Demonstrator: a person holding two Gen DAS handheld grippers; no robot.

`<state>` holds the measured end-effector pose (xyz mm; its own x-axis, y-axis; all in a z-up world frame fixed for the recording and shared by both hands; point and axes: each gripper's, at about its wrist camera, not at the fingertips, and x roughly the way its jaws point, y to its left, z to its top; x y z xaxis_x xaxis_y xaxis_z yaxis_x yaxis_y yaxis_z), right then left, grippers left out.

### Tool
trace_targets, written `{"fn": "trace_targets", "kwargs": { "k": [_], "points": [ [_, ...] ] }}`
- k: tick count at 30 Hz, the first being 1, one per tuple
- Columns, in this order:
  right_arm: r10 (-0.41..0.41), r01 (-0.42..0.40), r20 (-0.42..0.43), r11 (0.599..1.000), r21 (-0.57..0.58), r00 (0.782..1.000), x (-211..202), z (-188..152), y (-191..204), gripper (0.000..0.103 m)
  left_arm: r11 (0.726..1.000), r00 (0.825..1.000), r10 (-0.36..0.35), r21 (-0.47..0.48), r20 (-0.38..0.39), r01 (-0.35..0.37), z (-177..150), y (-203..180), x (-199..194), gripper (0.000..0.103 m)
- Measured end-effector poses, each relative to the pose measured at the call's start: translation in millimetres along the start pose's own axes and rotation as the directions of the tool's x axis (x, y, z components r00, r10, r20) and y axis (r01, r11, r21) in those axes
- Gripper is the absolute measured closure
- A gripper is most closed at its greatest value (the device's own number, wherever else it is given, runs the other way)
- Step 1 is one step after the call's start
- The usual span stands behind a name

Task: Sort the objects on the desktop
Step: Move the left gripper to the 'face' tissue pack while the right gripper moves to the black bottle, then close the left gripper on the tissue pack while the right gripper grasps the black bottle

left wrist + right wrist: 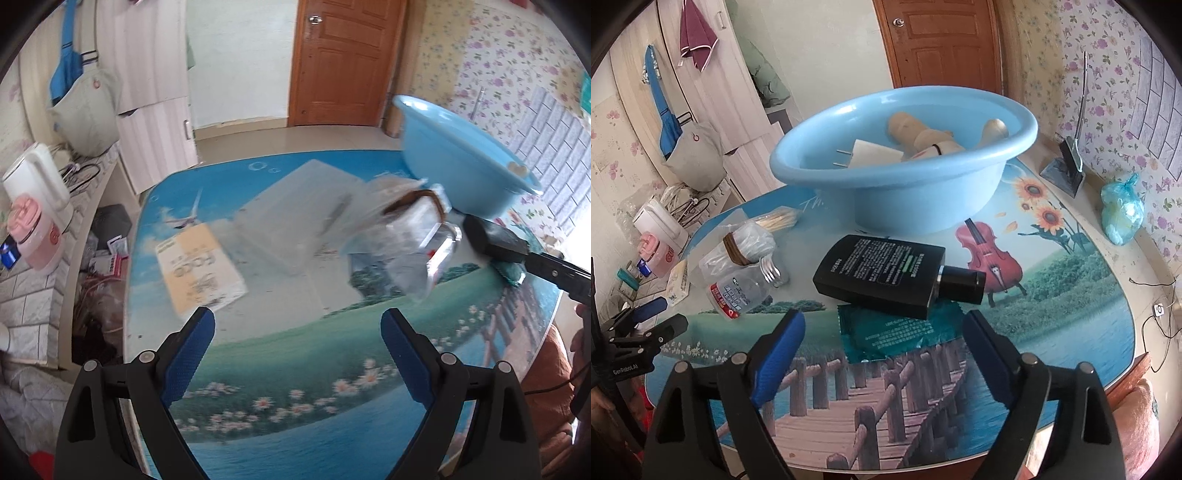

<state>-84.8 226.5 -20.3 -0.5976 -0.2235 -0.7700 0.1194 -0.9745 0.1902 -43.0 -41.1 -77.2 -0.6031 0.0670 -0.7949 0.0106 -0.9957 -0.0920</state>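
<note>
A light blue basin point(905, 184) stands at the back of the table and holds a white plug point(868, 153) and wooden pieces point(923, 136). A flat black bottle point(886, 277) lies in front of it, partly on a teal sachet point(886, 336). A clear bottle point(742, 288) with a red label lies to the left, next to a banded bundle of plastic point(746, 240). My right gripper point(882, 332) is open just short of the black bottle. My left gripper point(299, 328) is open and empty, short of the clear bottle point(417, 240). The basin point(461, 155) also shows in the left wrist view.
A yellow booklet point(199, 266) and a clear plastic box point(295, 214) lie on the table's left half. A bundle of toothpicks point(779, 221) lies behind the plastic. A blue bag point(1123, 214) and a metal clip stand point(1067, 166) sit at the right wall. A kettle point(37, 184) stands on the left counter.
</note>
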Motion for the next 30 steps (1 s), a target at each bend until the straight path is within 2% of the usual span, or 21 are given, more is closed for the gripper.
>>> {"fn": "trace_targets", "kwargs": {
  "k": [4,8,19,21,22,26,28,30],
  "points": [
    [-0.015,0.015,-0.002,1.0,0.004,1.0,3,3,5,0.012,0.998,0.999,0.036,-0.047,-0.006,-0.036,1,20,5,0.011],
    [-0.033,0.033,-0.012,0.999,0.024,0.999,10,7,10,0.003,0.995,0.998,0.061,-0.082,-0.024,-0.063,3,36,16,0.011],
    [-0.107,0.111,-0.046,0.991,0.074,0.993,33,21,16,0.002,0.993,0.995,0.098,-0.064,-0.022,-0.099,16,47,35,0.009],
    [-0.127,0.13,-0.054,0.989,0.075,0.99,38,23,17,0.002,0.996,0.997,0.08,-0.05,-0.008,-0.08,17,45,32,0.028],
    [-0.138,0.142,-0.057,0.987,0.07,0.989,40,23,18,0.002,0.995,0.996,0.092,-0.038,-0.001,-0.092,18,43,31,0.046],
    [-0.191,0.193,-0.071,0.981,0.027,0.979,49,24,19,0.002,0.997,0.998,0.069,-0.022,-0.003,-0.069,16,40,29,0.045],
    [-0.19,0.193,-0.079,0.981,0.025,0.979,52,21,16,0.004,0.998,0.998,0.055,-0.025,0.0,-0.055,13,40,26,0.046],
    [-0.154,0.157,-0.076,0.986,0.046,0.985,51,18,10,0.012,0.999,0.999,0.046,-0.024,0.004,-0.046,11,38,21,0.046]
  ]
}}
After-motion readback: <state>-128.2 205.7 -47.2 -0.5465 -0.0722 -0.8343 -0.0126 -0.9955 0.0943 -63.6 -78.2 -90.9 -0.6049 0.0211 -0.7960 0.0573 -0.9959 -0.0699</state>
